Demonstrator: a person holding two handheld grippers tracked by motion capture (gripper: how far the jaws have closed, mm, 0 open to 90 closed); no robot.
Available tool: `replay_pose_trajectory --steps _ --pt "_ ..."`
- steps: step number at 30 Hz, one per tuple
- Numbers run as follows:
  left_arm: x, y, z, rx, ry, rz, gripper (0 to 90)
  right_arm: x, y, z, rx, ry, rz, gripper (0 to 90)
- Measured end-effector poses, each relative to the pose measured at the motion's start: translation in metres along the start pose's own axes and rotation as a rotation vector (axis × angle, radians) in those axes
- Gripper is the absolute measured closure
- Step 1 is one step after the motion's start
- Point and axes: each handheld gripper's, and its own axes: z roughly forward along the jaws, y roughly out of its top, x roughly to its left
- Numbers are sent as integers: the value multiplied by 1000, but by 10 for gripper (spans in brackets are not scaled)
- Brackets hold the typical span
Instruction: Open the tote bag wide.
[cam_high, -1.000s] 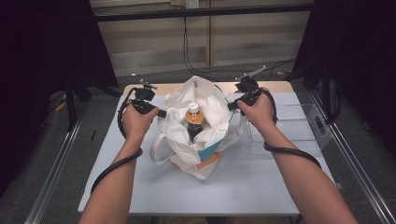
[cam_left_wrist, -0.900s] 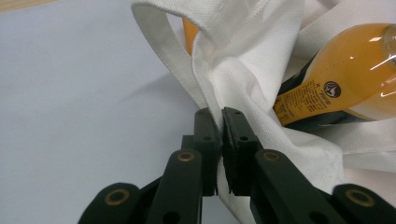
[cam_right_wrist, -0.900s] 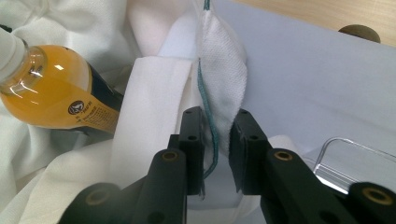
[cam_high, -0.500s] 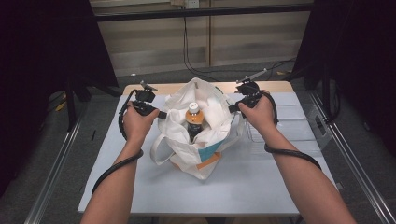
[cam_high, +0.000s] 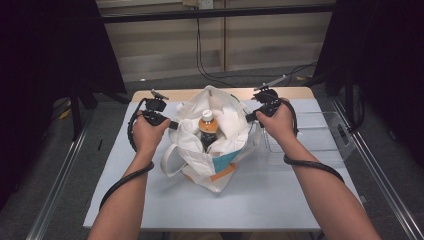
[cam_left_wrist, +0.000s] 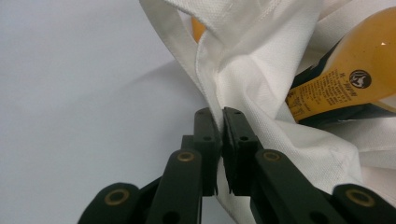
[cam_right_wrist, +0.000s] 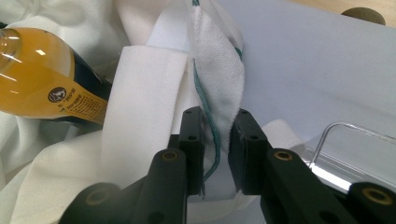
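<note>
**Both grippers clamped on the bag's rim, bottle standing inside**

The white tote bag (cam_high: 215, 145) sits near the middle of the table (cam_high: 150, 200), a little toward the far edge, mouth gaping upward. The left gripper (cam_high: 172, 125) has the bag's left rim; in the left gripper view its jaws are pressed together on a fold of white cloth (cam_left_wrist: 219, 100), the fabric squeezed flat between them. On the other side the right gripper (cam_high: 248, 118) bites the right rim: in the right gripper view the jaws hold a thicker bunch of cloth with a teal stitched seam (cam_right_wrist: 212, 126), so a narrow gap is left between them, filled by the fabric.

Between the two grippers the rim is held apart, and there inside stands the bottle (cam_high: 207, 131), orange liquid, white cap up, dark label with a yellow band. Both gripper views catch it close behind the cloth (cam_left_wrist: 345, 79) (cam_right_wrist: 42, 79). Whether its base rests on the bag's bottom is hidden by the folds, probably so.

A loop handle (cam_high: 170, 161) droops off the bag's left side onto the table. At the table's right edge, just beside the right hand (cam_high: 277, 125), lies a clear plastic tray (cam_high: 320, 132).
</note>
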Motion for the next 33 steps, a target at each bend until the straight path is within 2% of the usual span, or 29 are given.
replay_pose_trajectory --steps 5,6,10,22,23,24,27,33 --pt "2 -3 2 4 -5 -6 847 -1 -2 2 6 -4 3 758" --pt "3 -3 2 12 -4 7 847 -1 -2 2 11 -3 7 759" --pt "4 -4 4 -4 -1 -16 847 -2 -3 4 11 -3 -1 760" --pt "6 -9 9 20 3 -13 849 -6 -8 8 27 -1 8 767" --pt "6 -10 11 19 2 -24 849 -6 -8 8 30 -1 8 768" --pt "7 -11 11 28 -1 -11 849 -6 -8 9 29 0 8 769" --pt "8 -13 13 23 -6 -20 849 -6 -10 9 40 -2 23 769" --pt "8 -11 13 30 3 -15 849 -7 -10 11 34 1 13 769"
